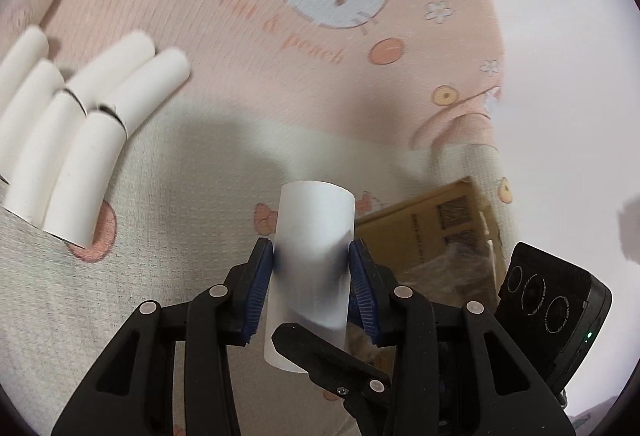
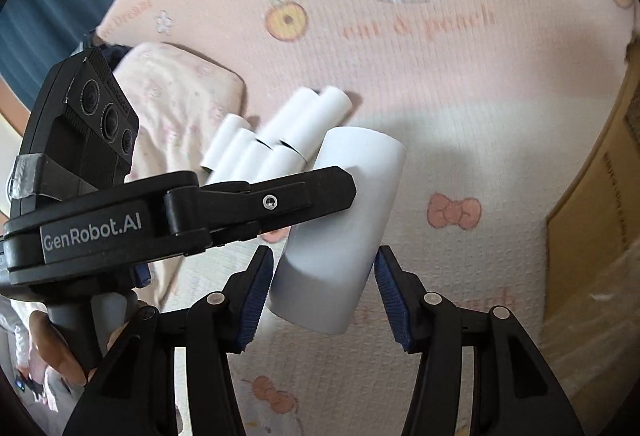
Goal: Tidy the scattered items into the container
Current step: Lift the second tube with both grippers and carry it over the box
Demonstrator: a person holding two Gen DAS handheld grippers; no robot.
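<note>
We've got the white cardboard tube [image 1: 310,268] pinched in our left hand-held gripper [image 1: 312,268] above the bed, our right hand-held gripper [image 2: 322,288] spread around it, cardboard box [image 1: 440,232] alongside, and squeezing harder could crush the hollow tube.

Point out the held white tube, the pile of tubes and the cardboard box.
held white tube [image 1: 316,232], left wrist view, upper body.
pile of tubes [image 1: 76,140], left wrist view, a middle tube.
cardboard box [image 1: 436,220], left wrist view, printed side.
</note>
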